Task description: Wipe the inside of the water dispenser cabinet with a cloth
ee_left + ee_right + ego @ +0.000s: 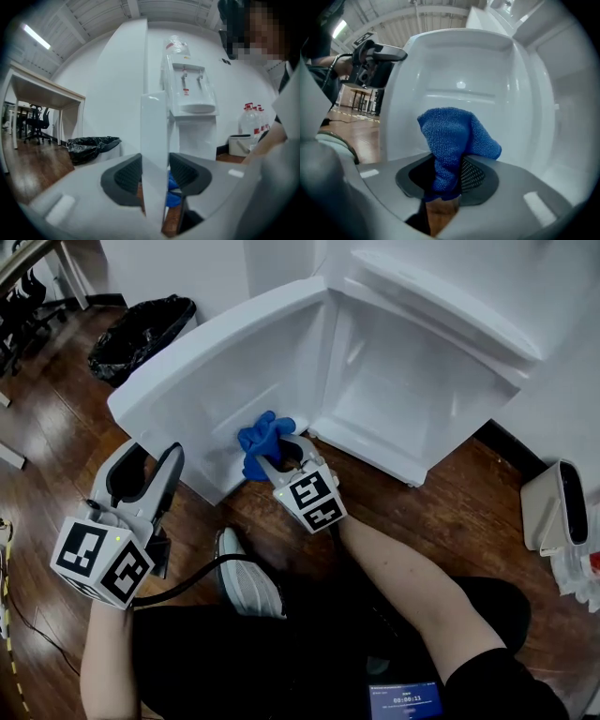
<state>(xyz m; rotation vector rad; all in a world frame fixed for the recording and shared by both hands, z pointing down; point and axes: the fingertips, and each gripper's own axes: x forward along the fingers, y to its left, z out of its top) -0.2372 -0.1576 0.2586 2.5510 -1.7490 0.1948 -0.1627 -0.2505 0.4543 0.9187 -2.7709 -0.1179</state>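
The water dispenser's low cabinet (412,381) stands open, its white door (216,371) swung out to the left. My left gripper (157,463) is shut on the door's free edge; in the left gripper view the thin white door edge (154,140) sits clamped between the dark pads (124,176). My right gripper (281,454) is shut on a bunched blue cloth (265,442) low down by the hinge corner, and the cloth lies against the door's inner face. In the right gripper view the cloth (454,140) rises out of the right gripper (447,176) before the moulded white door lining (487,84).
A black bin bag (141,334) lies on the wooden floor left of the door. A small white bin (558,507) stands at the right. My shoe (246,577) is just below the door. The dispenser's taps (190,89) and water bottles (253,124) show in the left gripper view.
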